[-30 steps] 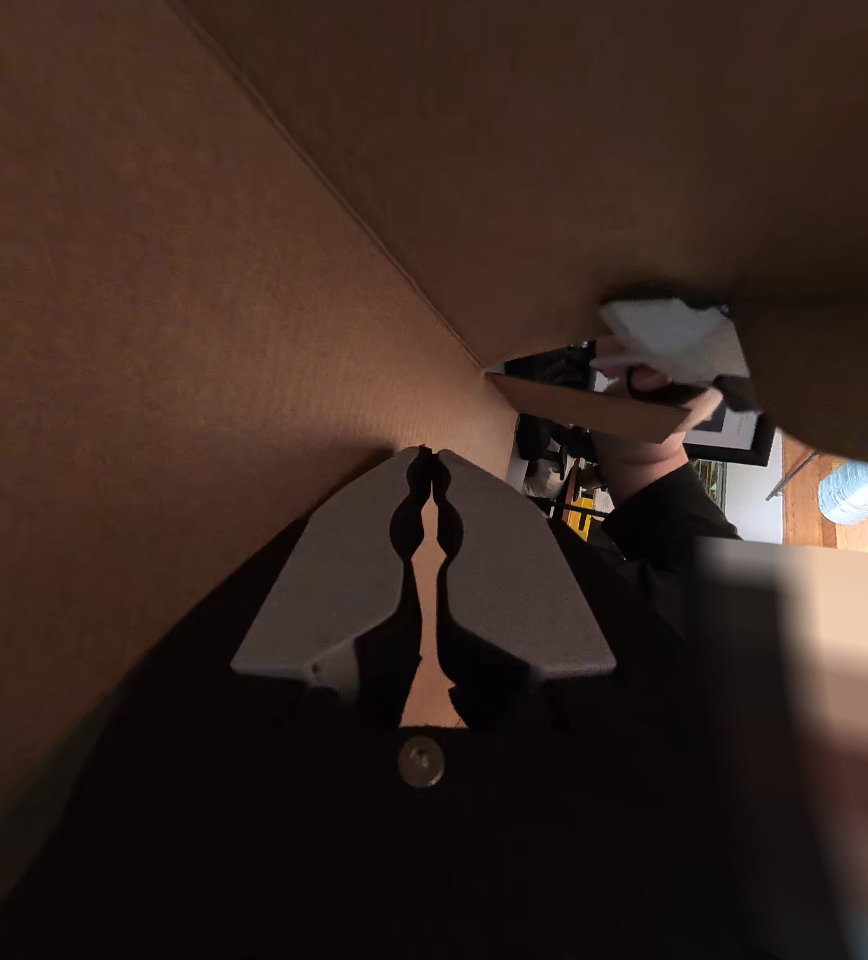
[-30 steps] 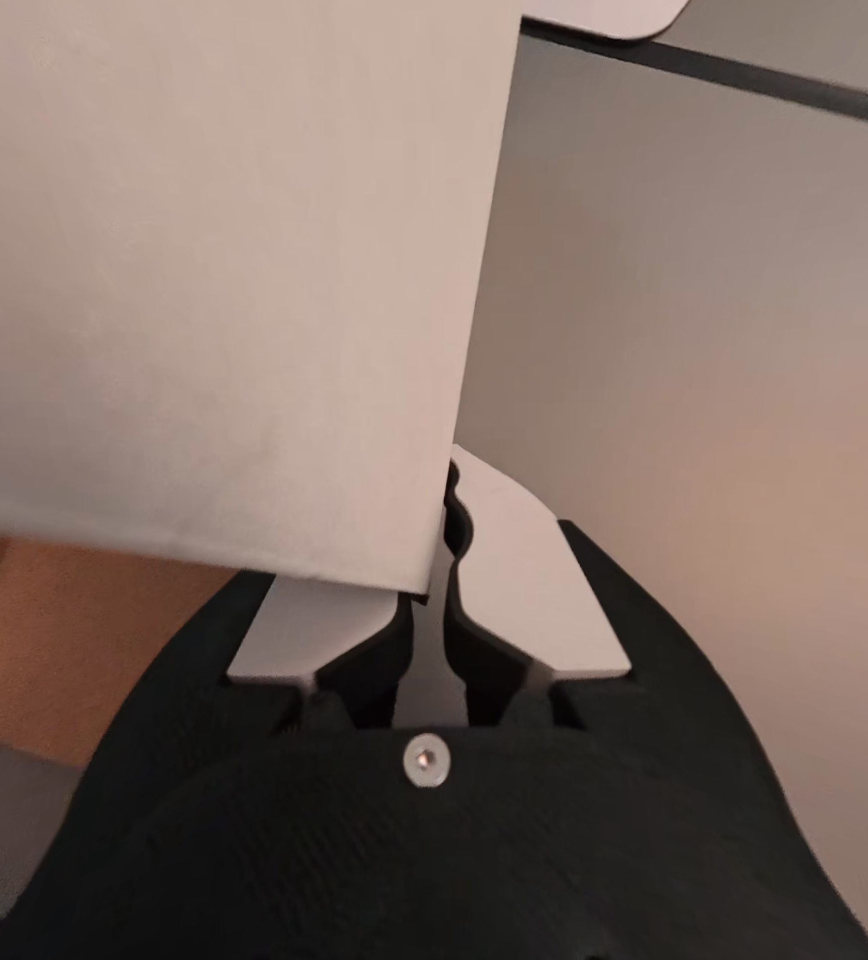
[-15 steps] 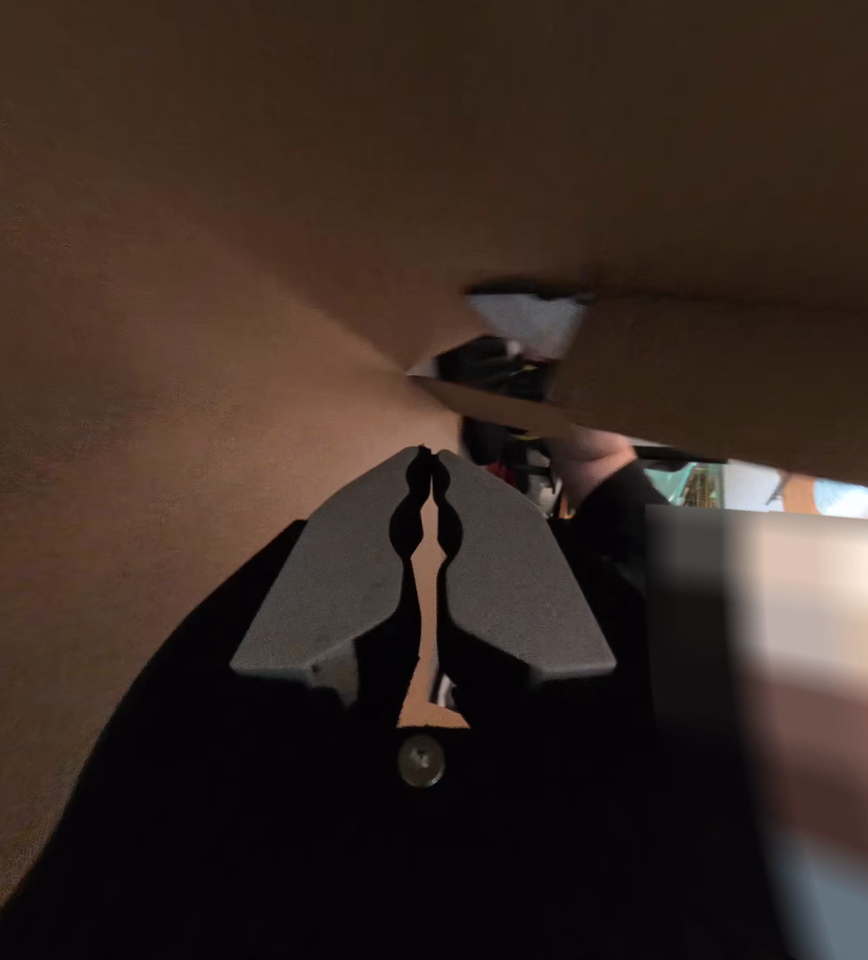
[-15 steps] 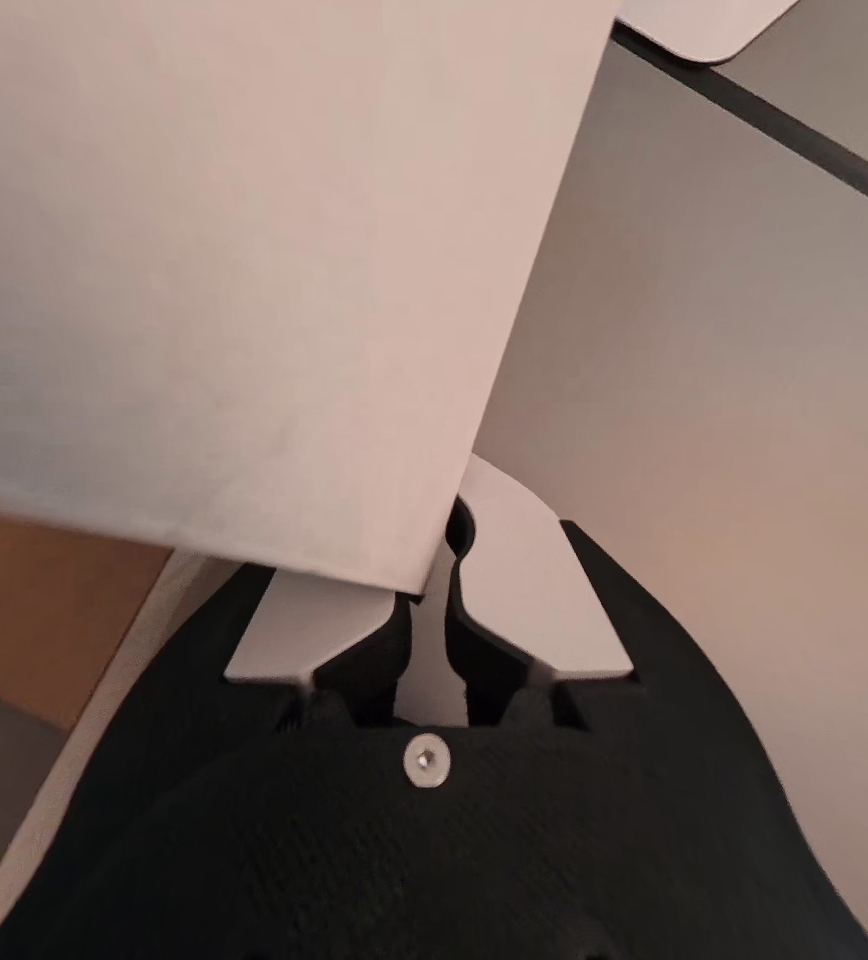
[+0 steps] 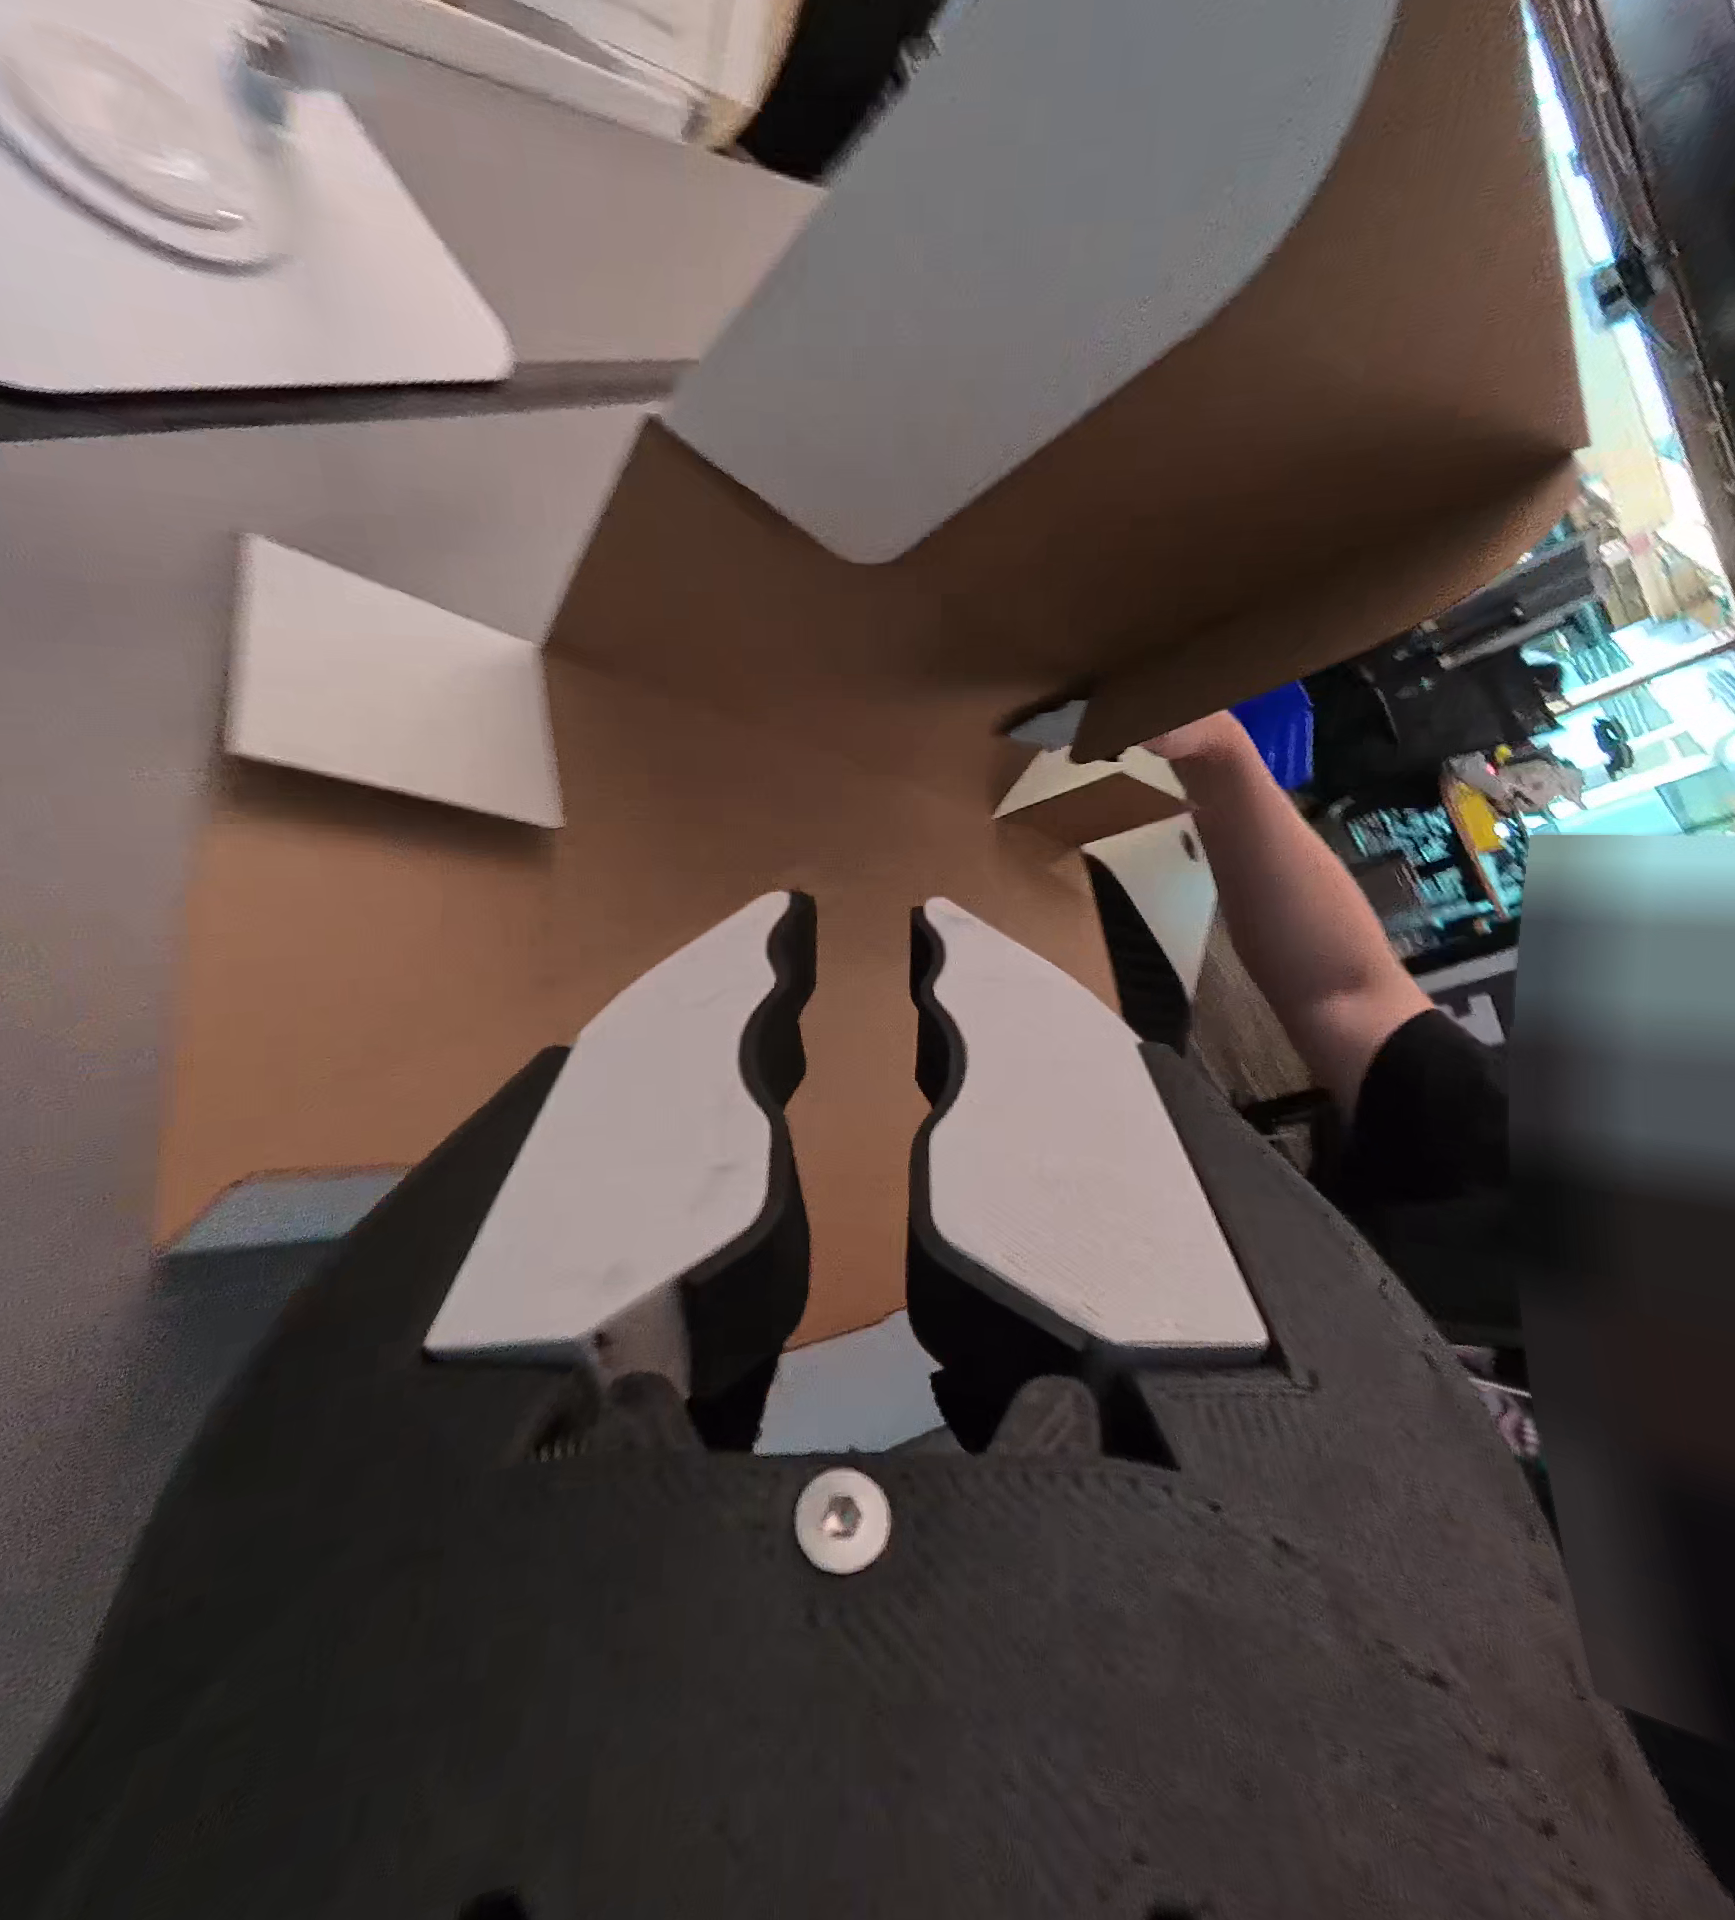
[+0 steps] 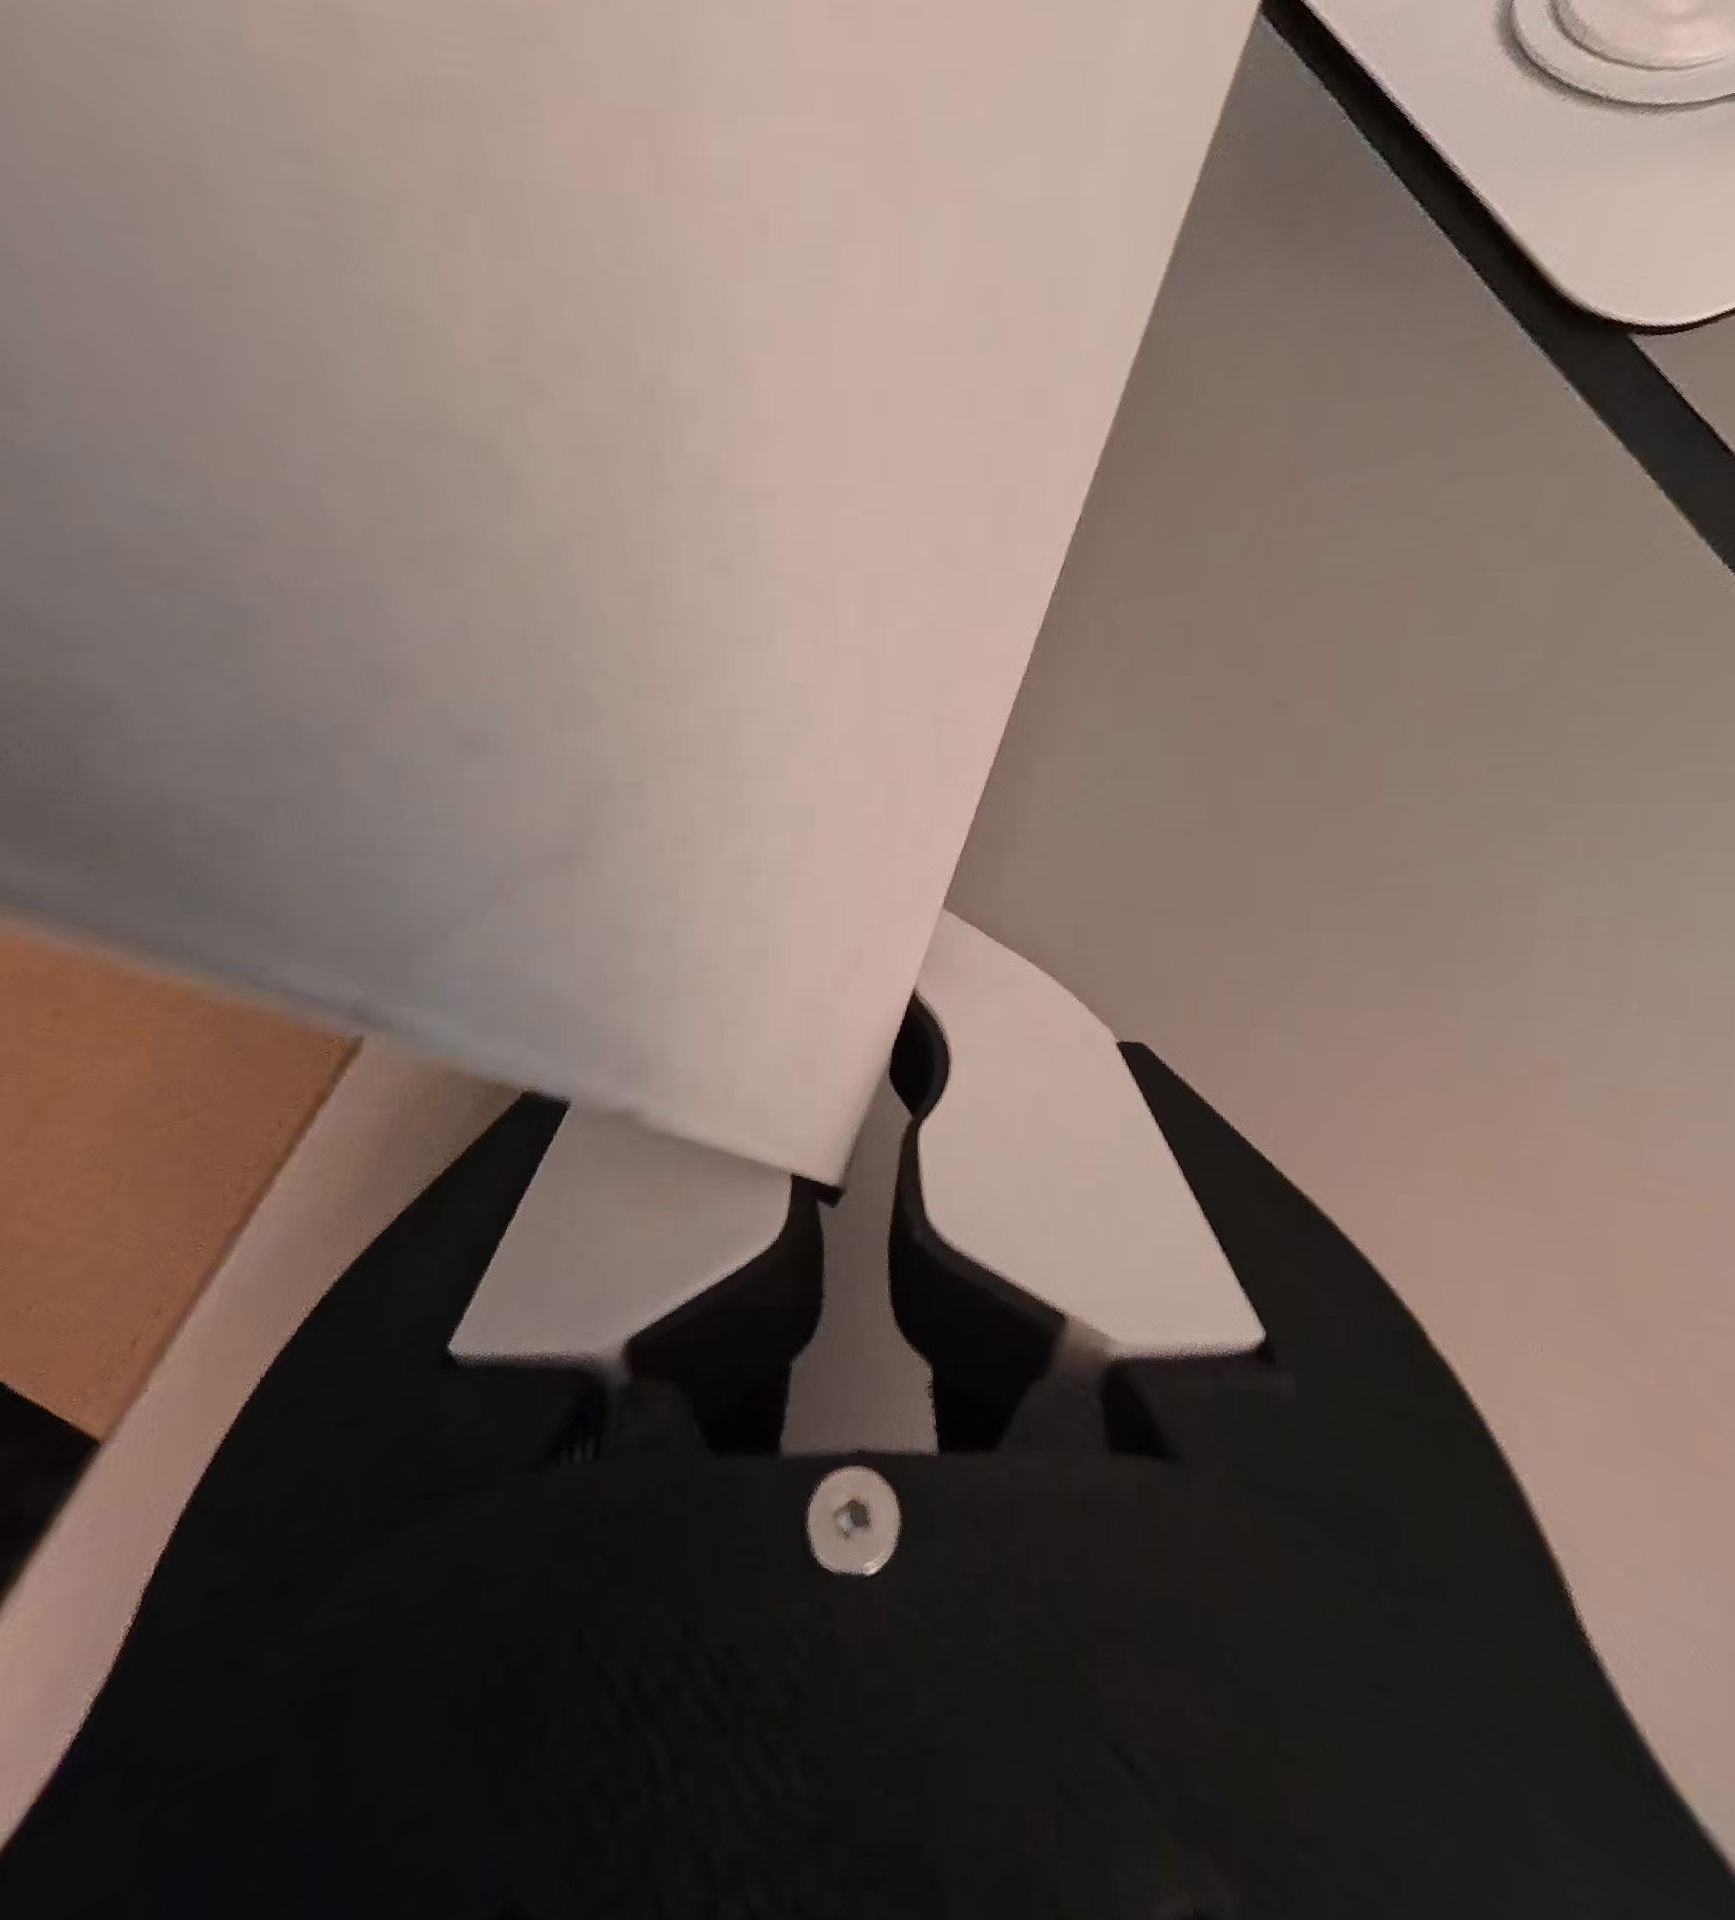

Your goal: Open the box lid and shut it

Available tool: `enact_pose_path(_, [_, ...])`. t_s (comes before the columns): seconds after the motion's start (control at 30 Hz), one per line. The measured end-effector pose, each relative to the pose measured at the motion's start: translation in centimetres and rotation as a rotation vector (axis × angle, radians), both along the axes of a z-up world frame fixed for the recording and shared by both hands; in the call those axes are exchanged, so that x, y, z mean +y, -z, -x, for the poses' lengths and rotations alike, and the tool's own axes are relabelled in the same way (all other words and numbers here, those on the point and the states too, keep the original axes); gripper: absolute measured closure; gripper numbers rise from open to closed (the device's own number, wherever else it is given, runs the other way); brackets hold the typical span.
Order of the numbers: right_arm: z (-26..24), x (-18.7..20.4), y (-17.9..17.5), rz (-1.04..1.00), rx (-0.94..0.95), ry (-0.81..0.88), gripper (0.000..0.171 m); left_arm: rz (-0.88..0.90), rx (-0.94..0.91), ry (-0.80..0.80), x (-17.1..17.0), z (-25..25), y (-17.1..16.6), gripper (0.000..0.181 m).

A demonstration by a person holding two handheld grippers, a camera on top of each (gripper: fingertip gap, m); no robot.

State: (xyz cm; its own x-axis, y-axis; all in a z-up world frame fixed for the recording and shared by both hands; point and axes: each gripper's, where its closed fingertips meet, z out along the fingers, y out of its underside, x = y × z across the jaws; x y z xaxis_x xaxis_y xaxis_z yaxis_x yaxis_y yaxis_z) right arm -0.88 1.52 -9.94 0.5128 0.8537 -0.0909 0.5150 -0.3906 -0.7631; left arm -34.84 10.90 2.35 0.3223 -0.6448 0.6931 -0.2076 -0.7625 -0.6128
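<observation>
Left gripper (image 5: 861,914) now parted, empty, pulled back out of box (image 5: 842,790); half second ago clenched inside. Right gripper (image 6: 894,1101) still pinches white lid (image 6: 530,468) corner, apparently. Box on grey worktop (image 5: 42,727), lid raised: opening done, closing next.

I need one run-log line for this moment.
left gripper open, empty | right gripper shut on lid | lid raised | box open

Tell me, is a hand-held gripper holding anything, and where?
The right hand-held gripper pinches the white box lid at its bottom corner. The left hand-held gripper is open and holds nothing.
</observation>
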Motion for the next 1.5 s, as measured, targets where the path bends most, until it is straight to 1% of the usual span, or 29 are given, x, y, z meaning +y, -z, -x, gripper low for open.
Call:
enact_pose_path(0.1, [-1.9, 1.1, -0.5, 0.046, 0.010, -0.003, 0.163, 0.028, 0.029, -0.050, 0.4, 3.6, 2.6, 0.161])
enact_pose_path(0.17, [-3.7, 1.5, -0.7, 0.077, 0.017, 0.000, 0.165, 0.051, 0.018, -0.054, -0.3, 4.7, 3.9, 0.161])
enact_pose_path(0.23, [-4.5, 1.5, -0.2, 0.077, 0.016, -0.038, 0.165, 0.051, 0.013, -0.044, -1.2, 5.2, 4.9, 0.161])
enact_pose_path(0.33, [-3.4, 2.0, 0.2, 0.026, 0.040, -0.069, 0.163, 0.024, 0.055, -0.050, -1.7, 5.7, 6.9, 0.161])
enact_pose_path(0.4, [-2.1, 2.2, -0.4, -0.028, 0.068, -0.083, 0.159, -0.007, 0.092, -0.061, -1.8, 5.9, 7.9, 0.161])
enact_pose_path(0.43, [-1.9, 2.5, -0.8, -0.052, 0.074, -0.064, 0.160, -0.027, 0.097, -0.068, -1.9, 5.9, 7.9, 0.161])
enact_pose_path(0.5, [-2.3, 2.9, -1.1, -0.071, 0.086, -0.017, 0.159, -0.090, 0.066, -0.092, -2.5, 5.6, 6.4, 0.161])
enact_pose_path(0.6, [-4.6, 3.2, -1.9, -0.117, 0.073, 0.079, 0.145, -0.217, 0.055, -0.102, -5.0, 4.9, 2.9, 0.161])
enact_pose_path(0.67, [-6.9, 3.3, -3.4, -0.190, 0.092, 0.156, 0.135, -0.295, 0.059, -0.116, -7.8, 4.3, 0.6, 0.159])
enact_pose_path(0.7, [-8.4, 3.4, -4.3, -0.232, 0.101, 0.202, 0.134, -0.328, 0.055, -0.132, -9.4, 3.9, -0.3, 0.156])
enact_pose_path(0.8, [-13.3, 2.4, -7.0, -0.363, 0.151, 0.332, 0.136, -0.382, 0.026, -0.154, -15.5, 2.5, -1.7, 0.151])
enact_pose_path(0.83, [-14.3, 1.4, -7.7, -0.380, 0.206, 0.333, 0.144, -0.395, 0.001, -0.136, -17.9, 1.6, -1.7, 0.152])
enact_pose_path(0.87, [-15.0, 0.1, -8.1, -0.376, 0.282, 0.315, 0.150, -0.400, -0.013, -0.105, -20.4, 0.5, -1.3, 0.156])
enact_pose_path(0.9, [-15.1, -1.1, -8.1, -0.348, 0.367, 0.284, 0.150, -0.391, -0.004, -0.058, -22.9, -0.6, -0.2, 0.162])
enact_pose_path(0.93, [-14.7, -2.6, -7.5, -0.284, 0.431, 0.227, 0.149, -0.365, 0.024, 0.006, -25.2, -1.7, 1.3, 0.163])
enact_pose_path(1.0, [-13.0, -5.8, -6.2, -0.138, 0.530, 0.081, 0.137, -0.293, 0.054, 0.136, -29.1, -4.0, 4.3, 0.162])
enact_pose_path(1.03, [-12.2, -6.9, -5.8, -0.094, 0.570, 0.036, 0.134, -0.262, 0.040, 0.184, -30.5, -5.2, 5.5, 0.157])
enact_pose_path(1.07, [-11.7, -7.2, -5.1, -0.083, 0.565, 0.031, 0.129, -0.233, 0.023, 0.218, -31.5, -6.4, 6.6, 0.152])
enact_pose_path(1.1, [-11.4, -7.0, -4.0, -0.090, 0.516, 0.054, 0.126, -0.206, 0.025, 0.243, -32.2, -7.5, 7.9, 0.145])
enact_pose_path(1.17, [-10.7, -6.5, -1.4, -0.118, 0.367, 0.086, 0.127, -0.217, 0.046, 0.277, -33.0, -9.4, 10.0, 0.138])
enact_pose_path(1.2, [-10.5, -6.3, -0.2, -0.128, 0.299, 0.107, 0.137, -0.251, 0.068, 0.283, -33.1, -10.2, 11.0, 0.136])
enact_pose_path(1.23, [-10.5, -6.0, 0.8, -0.129, 0.230, 0.136, 0.151, -0.290, 0.097, 0.280, -33.0, -10.8, 11.9, 0.132])
enact_pose_path(1.27, [-10.2, -6.2, 1.4, -0.114, 0.200, 0.133, 0.163, -0.321, 0.129, 0.272, -32.8, -11.3, 12.8, 0.126])
enact_pose_path(1.33, [-9.6, -6.8, 1.2, -0.120, 0.215, 0.154, 0.162, -0.332, 0.179, 0.270, -32.8, -11.8, 14.1, 0.120])
enact_pose_path(1.43, [-9.7, -8.1, 0.1, -0.092, 0.244, 0.221, 0.168, -0.330, 0.185, 0.263, -33.0, -11.9, 14.5, 0.120])
enact_pose_path(1.5, [-9.4, -9.6, -0.3, -0.027, 0.270, 0.259, 0.169, -0.336, 0.215, 0.271, -33.2, -11.4, 14.8, 0.120])
